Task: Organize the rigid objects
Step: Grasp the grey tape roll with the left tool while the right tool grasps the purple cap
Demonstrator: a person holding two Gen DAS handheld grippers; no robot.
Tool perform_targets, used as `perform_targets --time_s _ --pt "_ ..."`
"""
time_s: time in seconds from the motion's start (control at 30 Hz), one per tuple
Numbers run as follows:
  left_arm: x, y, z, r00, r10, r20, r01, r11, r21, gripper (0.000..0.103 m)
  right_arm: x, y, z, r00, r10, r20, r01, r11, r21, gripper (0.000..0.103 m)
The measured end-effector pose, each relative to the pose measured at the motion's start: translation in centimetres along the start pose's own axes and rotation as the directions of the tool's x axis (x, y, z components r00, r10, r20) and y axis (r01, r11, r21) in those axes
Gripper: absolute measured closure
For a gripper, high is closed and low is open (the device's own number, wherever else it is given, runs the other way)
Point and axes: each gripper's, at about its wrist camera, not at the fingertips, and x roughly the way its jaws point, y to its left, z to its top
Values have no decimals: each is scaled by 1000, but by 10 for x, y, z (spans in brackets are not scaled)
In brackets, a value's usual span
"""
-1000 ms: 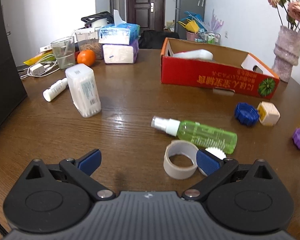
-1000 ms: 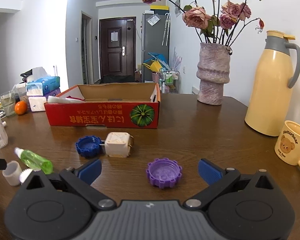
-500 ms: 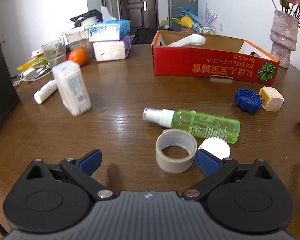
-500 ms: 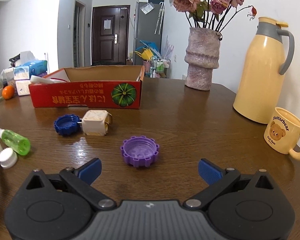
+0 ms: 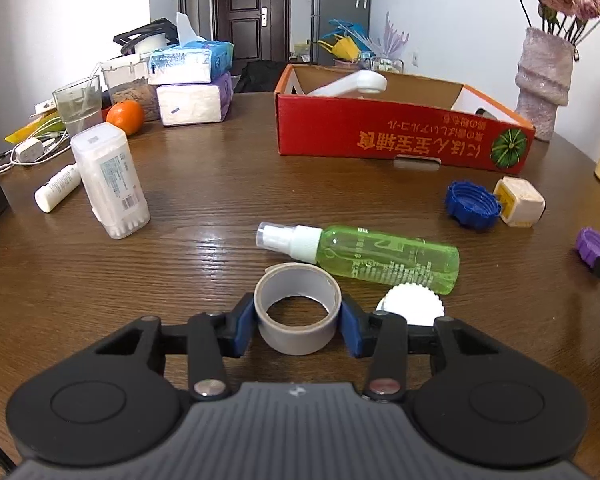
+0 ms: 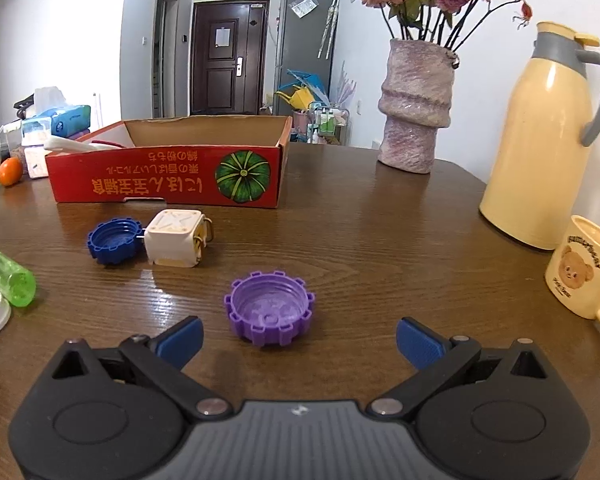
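My left gripper (image 5: pixel 298 322) has its jaws closing around a grey tape roll (image 5: pixel 298 330) that stands on the wooden table; both blue pads touch the roll's sides. Just beyond it lie a green spray bottle (image 5: pixel 384 258) and a white ridged cap (image 5: pixel 414 306). My right gripper (image 6: pixel 298 340) is open, low over the table, with a purple cap (image 6: pixel 269 308) slightly ahead of its fingertips and left of centre. A blue cap (image 6: pixel 114 240) and a cream cube (image 6: pixel 175 238) sit farther back. A red cardboard box (image 6: pixel 168 178) holds a white object.
A cotton-swab box (image 5: pixel 108 182), a small white tube (image 5: pixel 58 188), an orange (image 5: pixel 126 117), a glass and tissue packs crowd the far left. A vase (image 6: pixel 416 120), a yellow thermos (image 6: pixel 540 140) and a bear mug (image 6: pixel 580 268) stand at the right.
The left jaws have gone from wide open to closed around the tape roll. The right gripper has moved forward and down; the purple cap is now nearer its fingertips.
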Motion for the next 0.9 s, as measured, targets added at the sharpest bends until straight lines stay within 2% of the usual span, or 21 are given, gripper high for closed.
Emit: perform_targets --time_s 0.13,0.23,0.27,0.37,0.7,0.9 --pt "0 2 0 1000 -2 -1 2 1000 -5 58 15 4 6 1000 9 -19 -9 1000 11 8" --pt "-2 4 0 1000 -4 0 4 1000 -8 58 27 9 10 999 8 -41 -7 1000 24 19" --pt "-2 4 0 1000 -6 2 6 1000 -11 58 30 10 10 999 8 -52 -6 1000 29 24" --pt "-2 5 0 1000 -9 3 9 1000 -18 58 30 6 10 999 37 -40 -34 997 73 49" --pt "-3 7 0 1000 -5 3 5 1000 -21 58 18 2 7 999 40 19 -42 992 118 50" --pt "-12 6 2 999 -3 41 4 1000 -23 58 9 8 8 998 50 49 -55 993 105 50"
